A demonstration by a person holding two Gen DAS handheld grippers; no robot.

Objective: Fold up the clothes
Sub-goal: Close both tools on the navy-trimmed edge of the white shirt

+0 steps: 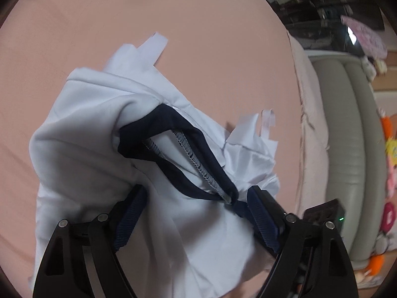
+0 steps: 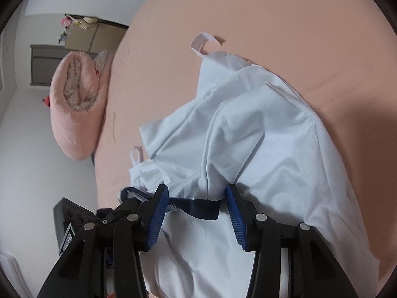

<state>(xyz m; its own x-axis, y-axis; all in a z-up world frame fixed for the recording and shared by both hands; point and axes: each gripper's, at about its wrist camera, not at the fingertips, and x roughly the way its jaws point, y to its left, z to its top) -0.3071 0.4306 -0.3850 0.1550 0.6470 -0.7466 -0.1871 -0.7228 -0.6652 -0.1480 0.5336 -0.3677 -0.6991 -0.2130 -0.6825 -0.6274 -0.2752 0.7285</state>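
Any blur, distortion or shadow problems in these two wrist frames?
Left wrist: strong fisheye bending, the white garment slightly soft, background clutter smeared. Right wrist: same curved distortion, a broad shadow on the pink sheet beside the garment; no glare in either.

This is a bedroom in a home: a wide bed covered in a smooth salmon-pink sheet point(image 1: 198, 24) fills most of both views. At the left of the right wrist view lies a rolled pink quilt point(image 2: 77, 109) against plain white walls point(image 2: 37, 186). Along the right edge of the left wrist view stands a padded grey-green headboard point(image 1: 352, 149) with colourful plush toys point(image 1: 389, 173) beside it.
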